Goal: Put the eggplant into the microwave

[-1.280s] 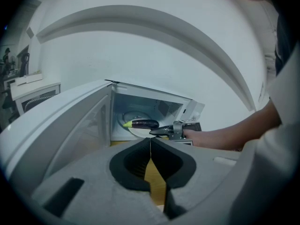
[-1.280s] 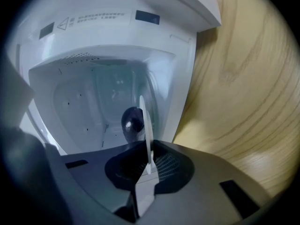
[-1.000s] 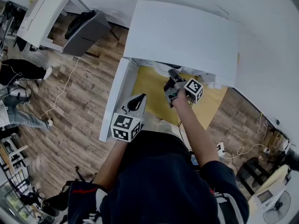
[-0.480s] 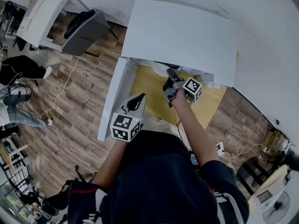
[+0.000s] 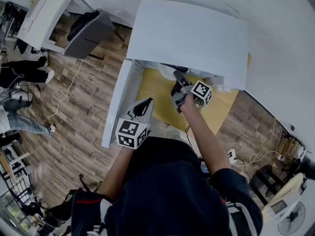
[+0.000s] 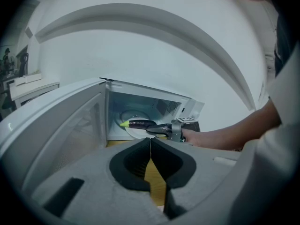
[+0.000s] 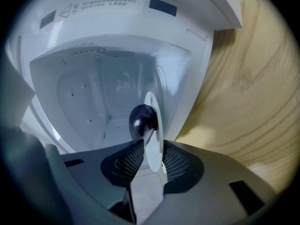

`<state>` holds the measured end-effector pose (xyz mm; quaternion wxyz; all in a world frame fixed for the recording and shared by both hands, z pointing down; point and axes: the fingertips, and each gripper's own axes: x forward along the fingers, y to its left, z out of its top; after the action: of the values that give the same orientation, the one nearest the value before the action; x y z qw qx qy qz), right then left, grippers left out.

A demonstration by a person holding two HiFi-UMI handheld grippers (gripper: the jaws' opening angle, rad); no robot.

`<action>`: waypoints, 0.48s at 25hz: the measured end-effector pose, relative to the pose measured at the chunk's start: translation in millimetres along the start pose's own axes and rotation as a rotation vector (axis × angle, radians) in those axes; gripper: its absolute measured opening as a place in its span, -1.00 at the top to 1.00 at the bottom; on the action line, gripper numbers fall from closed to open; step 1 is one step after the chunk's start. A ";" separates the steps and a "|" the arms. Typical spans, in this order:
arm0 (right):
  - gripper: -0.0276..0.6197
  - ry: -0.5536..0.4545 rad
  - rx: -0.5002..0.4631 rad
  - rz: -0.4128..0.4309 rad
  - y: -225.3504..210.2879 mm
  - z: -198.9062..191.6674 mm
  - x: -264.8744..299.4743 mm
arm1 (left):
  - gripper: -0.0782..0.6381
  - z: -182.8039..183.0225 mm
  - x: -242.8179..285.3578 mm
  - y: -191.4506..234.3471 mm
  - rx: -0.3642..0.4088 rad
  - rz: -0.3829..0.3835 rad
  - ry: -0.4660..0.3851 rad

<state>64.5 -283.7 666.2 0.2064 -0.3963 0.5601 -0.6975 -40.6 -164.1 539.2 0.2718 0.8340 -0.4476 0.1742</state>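
Observation:
The white microwave (image 5: 189,38) stands on a yellow table with its door (image 5: 118,107) swung open to the left. A dark purple eggplant (image 6: 140,123) with a yellow-green stem lies on the white turntable plate (image 6: 133,131) inside. My right gripper (image 5: 177,75) reaches into the opening. Its jaws have just been opening and now stand apart, with the eggplant's rounded end (image 7: 143,121) just ahead of the tips and no pad pressing on it. In its own view the right gripper (image 7: 151,143) looks at the plate (image 7: 153,125) edge-on. My left gripper (image 6: 150,139) hangs back by the door, shut on nothing.
The yellow tabletop (image 5: 152,90) reaches in front of the microwave. A wood floor with cables (image 5: 64,95) lies to the left, beside a white desk (image 5: 47,16) and a grey chair (image 5: 91,33). A person's legs (image 5: 19,73) show at the far left.
In the head view both grippers keep their places. The right one stays at the microwave's opening, and nothing else has visibly moved.

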 end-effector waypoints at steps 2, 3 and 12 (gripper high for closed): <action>0.60 0.007 -0.004 0.002 0.4 -0.6 0.0 | 0.73 -0.8 0.3 -1.8 0.001 -0.001 0.000; 0.57 0.010 -0.007 0.002 -0.2 -0.9 0.0 | 0.73 -1.4 0.4 -2.5 0.002 -0.001 0.000; 0.44 0.028 -0.042 -0.002 0.9 -5.1 -1.3 | 0.73 -0.7 -1.5 -2.4 0.000 0.001 -0.005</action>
<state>61.1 -279.8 664.6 0.1895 -0.3915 0.5769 -0.6914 -39.5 -161.6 538.2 0.2707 0.8342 -0.4486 0.1721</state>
